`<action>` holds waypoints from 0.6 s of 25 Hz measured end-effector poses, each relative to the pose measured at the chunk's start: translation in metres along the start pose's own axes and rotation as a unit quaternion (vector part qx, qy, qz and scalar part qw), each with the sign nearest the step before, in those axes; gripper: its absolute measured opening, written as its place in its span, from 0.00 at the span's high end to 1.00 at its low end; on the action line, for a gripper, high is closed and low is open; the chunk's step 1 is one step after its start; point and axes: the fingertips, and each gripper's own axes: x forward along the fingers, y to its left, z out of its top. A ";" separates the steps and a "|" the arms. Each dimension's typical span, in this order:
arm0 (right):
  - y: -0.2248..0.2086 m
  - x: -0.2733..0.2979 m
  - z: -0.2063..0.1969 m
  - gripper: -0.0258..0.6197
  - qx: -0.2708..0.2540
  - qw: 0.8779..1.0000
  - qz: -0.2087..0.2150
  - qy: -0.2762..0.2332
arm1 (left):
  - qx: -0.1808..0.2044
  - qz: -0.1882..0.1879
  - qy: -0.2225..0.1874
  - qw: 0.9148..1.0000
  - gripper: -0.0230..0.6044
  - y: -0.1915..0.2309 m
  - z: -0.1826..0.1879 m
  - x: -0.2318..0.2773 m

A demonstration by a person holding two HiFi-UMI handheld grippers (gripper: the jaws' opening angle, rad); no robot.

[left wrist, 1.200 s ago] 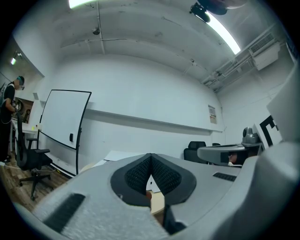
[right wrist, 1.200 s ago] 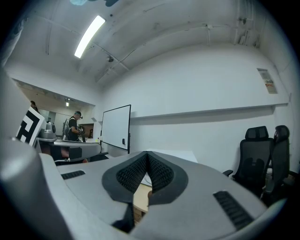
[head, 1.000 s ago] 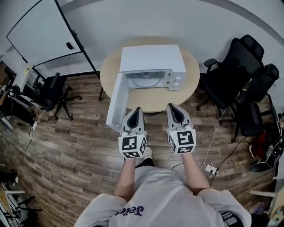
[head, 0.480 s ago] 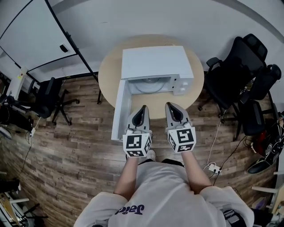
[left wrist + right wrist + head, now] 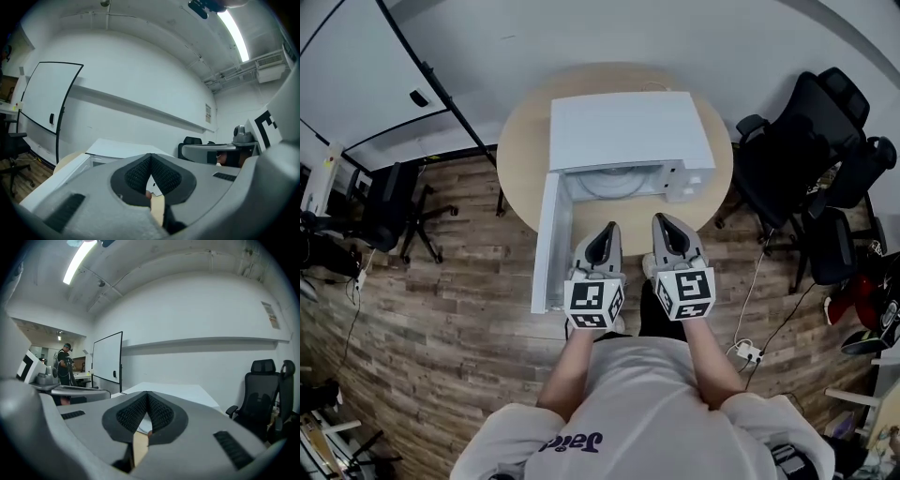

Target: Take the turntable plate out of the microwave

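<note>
Your left gripper (image 5: 607, 228) has its jaws pressed together with nothing in them. The right gripper (image 5: 662, 221) is the same, closed and empty. Both hover just near of the microwave (image 5: 628, 131), whose door (image 5: 546, 242) is swung open at left. The turntable plate (image 5: 614, 180) lies inside the cavity.

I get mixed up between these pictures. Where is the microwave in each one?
Head view: the microwave is at the top middle.
Left gripper view: the microwave is low, left of middle, just above the jaws.
Right gripper view: the microwave is low, a bit right of middle, behind the jaws.
Shared landmark: the whiteboard is left of the microwave in all three.
</note>
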 end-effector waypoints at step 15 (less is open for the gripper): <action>-0.037 0.076 -0.042 0.94 0.023 0.998 0.043 0.044 | -0.071 0.077 0.108 0.989 0.94 0.054 -0.084 0.080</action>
